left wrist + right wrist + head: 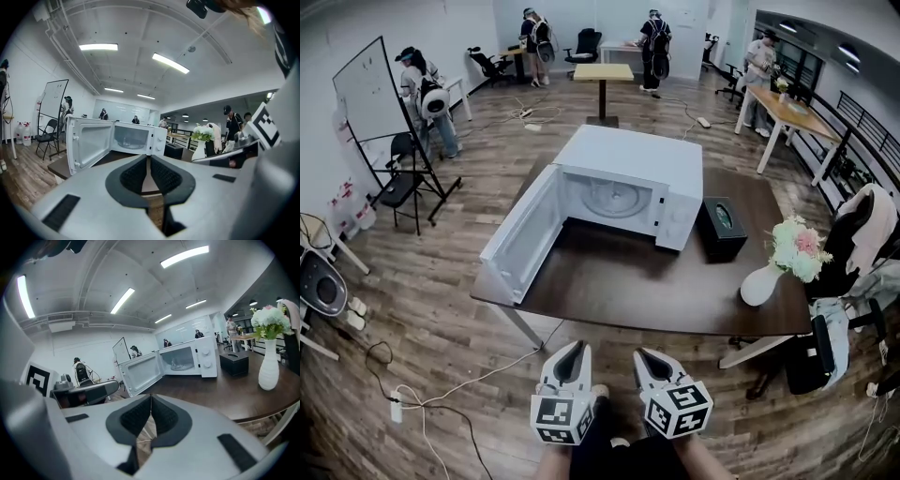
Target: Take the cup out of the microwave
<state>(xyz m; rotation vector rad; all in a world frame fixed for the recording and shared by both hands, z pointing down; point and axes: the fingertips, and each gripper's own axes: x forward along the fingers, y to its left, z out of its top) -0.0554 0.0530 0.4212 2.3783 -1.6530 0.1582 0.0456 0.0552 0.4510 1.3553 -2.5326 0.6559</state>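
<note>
While the jaws of both sit closed on nothing, we hold left gripper and right gripper short of the table. Microwave door open; cavity shows the glass turntable, cup there too faint to confirm. Vase holds flowers.

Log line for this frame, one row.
microwave: door open | cup: none visible | left gripper: shut, empty | right gripper: shut, empty
</note>
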